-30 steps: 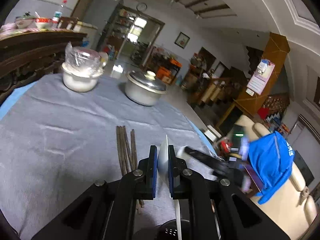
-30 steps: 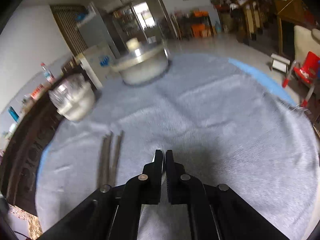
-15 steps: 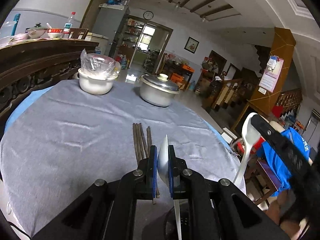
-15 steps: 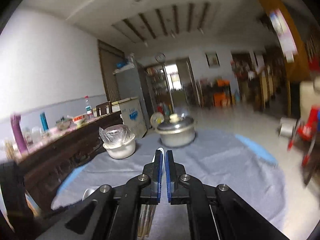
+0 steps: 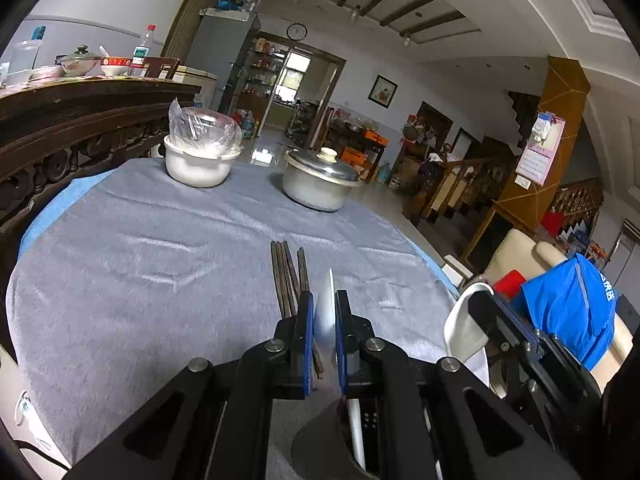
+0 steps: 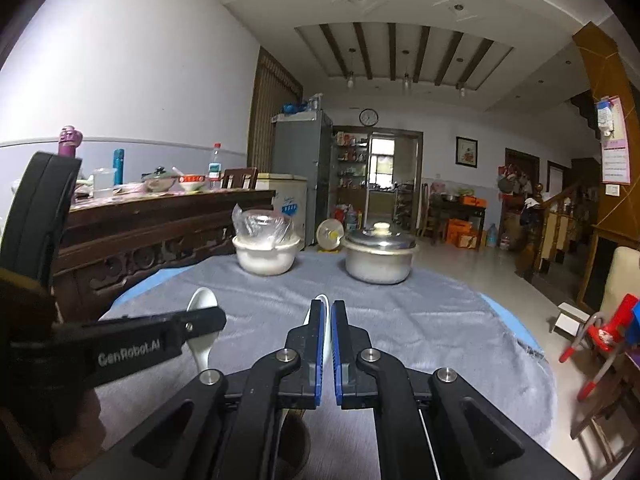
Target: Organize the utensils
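Note:
My left gripper (image 5: 322,300) is shut on a white ceramic spoon (image 5: 326,312), held on edge with its bowl sticking up between the blue pads. The handle runs down over a dark round cup (image 5: 320,444) just under the fingers. Several dark chopsticks (image 5: 288,280) lie side by side on the grey cloth just ahead of it. My right gripper (image 6: 326,308) is shut on a second white spoon (image 6: 321,301). It hovers close to the right of the left one, where that spoon (image 5: 460,328) shows. In the right wrist view the left gripper (image 6: 212,320) and its spoon (image 6: 202,302) are at the left.
A white bowl covered with a plastic bag (image 5: 198,160) and a lidded metal pot (image 5: 320,184) stand at the far side of the round table (image 5: 140,260). A carved wooden sideboard (image 5: 60,140) runs along the left. A chair with a blue jacket (image 5: 568,312) stands off the right edge.
The right gripper has swung up from pointing at the table to nearly level and come in beside the left gripper with its spoon. The left gripper shifted a little, spoon still gripped.

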`<action>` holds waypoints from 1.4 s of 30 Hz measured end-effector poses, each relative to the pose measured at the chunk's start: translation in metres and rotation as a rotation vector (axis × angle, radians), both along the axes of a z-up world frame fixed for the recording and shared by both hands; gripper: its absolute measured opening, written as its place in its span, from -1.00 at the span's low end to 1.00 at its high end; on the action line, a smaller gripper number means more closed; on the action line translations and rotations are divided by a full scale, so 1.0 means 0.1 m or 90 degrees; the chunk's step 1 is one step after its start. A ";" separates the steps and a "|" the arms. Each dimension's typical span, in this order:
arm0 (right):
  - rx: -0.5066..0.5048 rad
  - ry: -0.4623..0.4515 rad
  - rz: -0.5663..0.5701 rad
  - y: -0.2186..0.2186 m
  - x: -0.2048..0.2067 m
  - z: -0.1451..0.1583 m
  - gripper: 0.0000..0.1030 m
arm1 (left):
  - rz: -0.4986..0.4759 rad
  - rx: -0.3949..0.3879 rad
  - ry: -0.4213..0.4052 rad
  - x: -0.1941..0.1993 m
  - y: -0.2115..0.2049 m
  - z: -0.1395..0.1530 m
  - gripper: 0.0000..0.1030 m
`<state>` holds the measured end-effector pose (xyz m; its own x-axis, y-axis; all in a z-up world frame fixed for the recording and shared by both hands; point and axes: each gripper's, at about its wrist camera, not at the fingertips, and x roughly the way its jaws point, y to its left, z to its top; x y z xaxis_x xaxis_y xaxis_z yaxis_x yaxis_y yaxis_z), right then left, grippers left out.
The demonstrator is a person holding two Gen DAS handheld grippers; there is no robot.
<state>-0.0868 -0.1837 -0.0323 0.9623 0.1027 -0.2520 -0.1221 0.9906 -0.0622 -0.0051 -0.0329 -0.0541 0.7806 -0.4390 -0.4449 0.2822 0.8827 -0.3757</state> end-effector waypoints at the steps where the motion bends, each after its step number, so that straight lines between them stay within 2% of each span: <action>1: 0.000 0.005 0.003 0.00 -0.01 -0.01 -0.91 | -0.003 0.002 0.002 -0.01 0.00 0.00 -0.81; 8: 0.011 0.029 0.022 -0.03 -0.15 0.01 -0.87 | -0.015 0.025 0.013 -0.15 0.05 0.00 -0.78; 10: 0.019 0.029 0.021 -0.06 -0.17 0.03 -0.81 | -0.011 0.027 0.014 -0.18 0.08 0.02 -0.67; 11: 0.026 0.030 0.022 -0.08 -0.18 0.05 -0.76 | -0.009 0.030 0.013 -0.19 0.08 0.04 -0.56; 13: 0.043 0.028 0.020 -0.13 -0.21 0.08 -0.45 | -0.006 0.038 0.008 -0.22 0.10 0.07 -0.35; 14: 0.048 0.024 0.016 -0.15 -0.22 0.09 -0.39 | -0.003 0.043 0.002 -0.24 0.11 0.10 -0.29; 16: 0.053 0.014 0.003 -0.19 -0.24 0.12 -0.39 | 0.006 0.055 -0.008 -0.28 0.12 0.13 -0.23; 18: 0.058 0.014 -0.007 -0.23 -0.24 0.14 -0.39 | 0.014 0.076 -0.012 -0.29 0.11 0.16 -0.05; 22: 0.089 0.031 -0.026 -0.36 -0.20 0.14 -0.39 | 0.032 0.133 -0.016 -0.29 0.08 0.20 0.06; 24: 0.101 0.043 -0.038 -0.42 -0.17 0.14 -0.39 | 0.038 0.149 -0.011 -0.28 0.09 0.21 0.19; 29: 0.117 0.066 -0.049 -0.51 -0.14 0.12 -0.39 | 0.065 0.168 0.018 -0.24 0.16 0.25 0.28; 35: 0.113 0.081 -0.056 -0.53 -0.13 0.11 -0.37 | 0.113 0.207 0.055 -0.19 0.26 0.24 0.29; 37: 0.115 0.089 -0.058 -0.54 -0.13 0.10 -0.15 | 0.130 0.223 0.061 -0.17 0.29 0.23 0.29; 39: 0.121 0.091 -0.061 -0.55 -0.13 0.09 -0.02 | 0.146 0.237 0.068 -0.16 0.32 0.22 0.30; 42: 0.118 0.090 -0.065 -0.54 -0.13 0.10 -0.02 | 0.172 0.256 0.077 -0.12 0.40 0.20 0.31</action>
